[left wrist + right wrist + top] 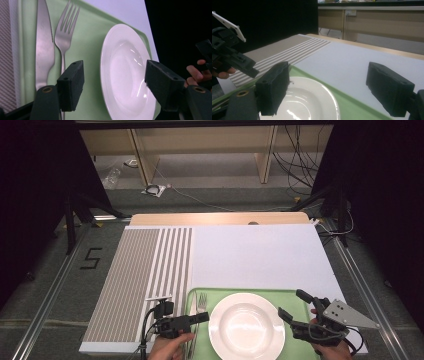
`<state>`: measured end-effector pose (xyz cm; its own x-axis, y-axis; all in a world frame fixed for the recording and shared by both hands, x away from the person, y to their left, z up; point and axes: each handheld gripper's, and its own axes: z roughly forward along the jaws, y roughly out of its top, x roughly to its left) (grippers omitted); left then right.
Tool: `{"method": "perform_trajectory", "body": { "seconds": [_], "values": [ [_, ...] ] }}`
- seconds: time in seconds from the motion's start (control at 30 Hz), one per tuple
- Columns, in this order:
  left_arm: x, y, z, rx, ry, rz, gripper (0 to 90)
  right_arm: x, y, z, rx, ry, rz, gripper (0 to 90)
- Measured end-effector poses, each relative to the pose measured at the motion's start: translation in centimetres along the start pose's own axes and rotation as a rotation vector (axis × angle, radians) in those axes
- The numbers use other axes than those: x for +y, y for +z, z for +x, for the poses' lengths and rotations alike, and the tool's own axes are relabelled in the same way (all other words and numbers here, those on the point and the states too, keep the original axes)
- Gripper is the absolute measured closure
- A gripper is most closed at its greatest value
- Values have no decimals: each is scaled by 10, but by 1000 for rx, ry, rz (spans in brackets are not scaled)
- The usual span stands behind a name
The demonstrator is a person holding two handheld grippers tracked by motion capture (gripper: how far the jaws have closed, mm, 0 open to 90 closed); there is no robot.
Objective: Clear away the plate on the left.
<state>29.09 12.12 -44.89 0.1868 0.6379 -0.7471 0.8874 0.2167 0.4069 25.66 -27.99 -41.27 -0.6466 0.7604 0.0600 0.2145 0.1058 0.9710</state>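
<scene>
Steel fork [64,37] and knife [44,47] are lying left of the white plate [246,325] on the green tray [295,301]. Your left gripper [192,318] and right gripper [295,307] are both gaping, holding nothing; keep them clear of the plate while you are lifting away.

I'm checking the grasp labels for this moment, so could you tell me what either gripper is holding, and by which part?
Nothing is held: the left gripper and right gripper both stand open and empty above the plate.
</scene>
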Motion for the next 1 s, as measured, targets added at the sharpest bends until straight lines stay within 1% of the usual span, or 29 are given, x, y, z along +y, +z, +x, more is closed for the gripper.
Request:
{"method": "perform_trajectory", "body": {
  "seconds": [0.17, 0.23, 0.3, 0.37, 0.43, 0.5, 0.6, 0.73, 0.83, 0.87, 0.9, 0.97, 1.0],
  "values": [
    [5, -7, -5, 17, 101, -30, 315, 0, 0, 0, 1, -2, 0, 198],
    [7, -9, -9, 31, 170, -42, 313, 0, 0, 0, 1, 0, 0, 198],
    [7, -11, -12, 38, 209, -56, 306, 0, 0, 0, 2, 0, -2, 198],
    [8, -12, -14, 28, 242, -72, 306, 0, 0, 0, 4, -1, -3, 198],
    [9, -14, -15, 35, 273, -91, 306, 0, 0, 1, 4, 0, -2, 198],
    [10, -15, -15, 32, 308, -102, 306, 0, 0, 1, 4, 0, -1, 198],
    [11, -18, -16, 33, 379, -126, 305, 0, 0, 0, 4, 2, -2, 198],
    [13, -21, -17, 24, 433, -158, 299, 0, 1, 0, 6, 2, -2, 198],
    [12, -23, -18, 25, 481, -179, 295, 0, 0, 0, 7, 4, -2, 198],
    [12, -24, -19, 26, 503, -187, 293, 0, 0, 0, 7, 5, -1, 198],
    [12, -25, -19, 22, 512, -193, 291, 0, 1, 0, 7, 4, -1, 198],
    [12, -26, -20, 21, 546, -207, 287, 0, 1, 1, 8, 4, -2, 198],
    [12, -27, -20, 19, 552, -212, 285, 0, 1, 1, 8, 3, -1, 198]
  ]
}}
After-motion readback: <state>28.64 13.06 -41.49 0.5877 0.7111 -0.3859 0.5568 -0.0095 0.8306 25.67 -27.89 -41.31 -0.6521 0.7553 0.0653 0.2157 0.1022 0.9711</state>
